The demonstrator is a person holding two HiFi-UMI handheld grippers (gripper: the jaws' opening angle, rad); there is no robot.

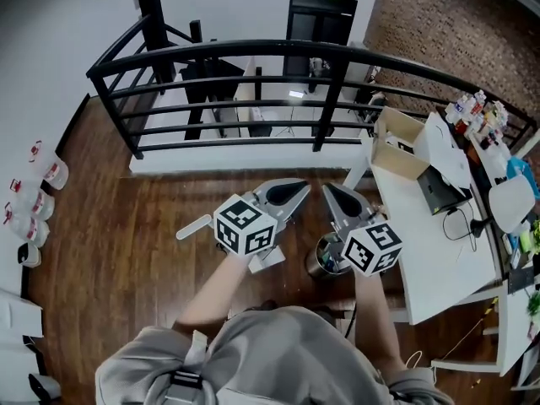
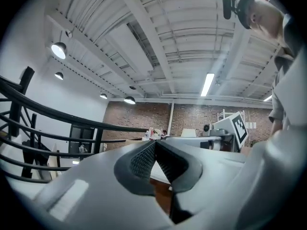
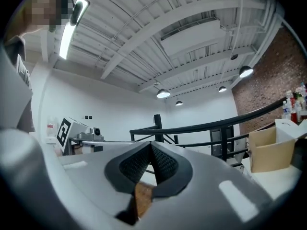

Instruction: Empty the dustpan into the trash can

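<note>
Jaws of left gripper (image 1: 295, 192) and right gripper (image 1: 333, 197) clenched, gripping nothing, held level, right over trash can (image 1: 323, 260), left just beside; dustpan visible nowhere near can, so likely a resting pose, no tipping under way

Left gripper (image 1: 302, 188), right gripper (image 1: 330, 191) level, side by side (tips close together); both jaws closed.
</note>
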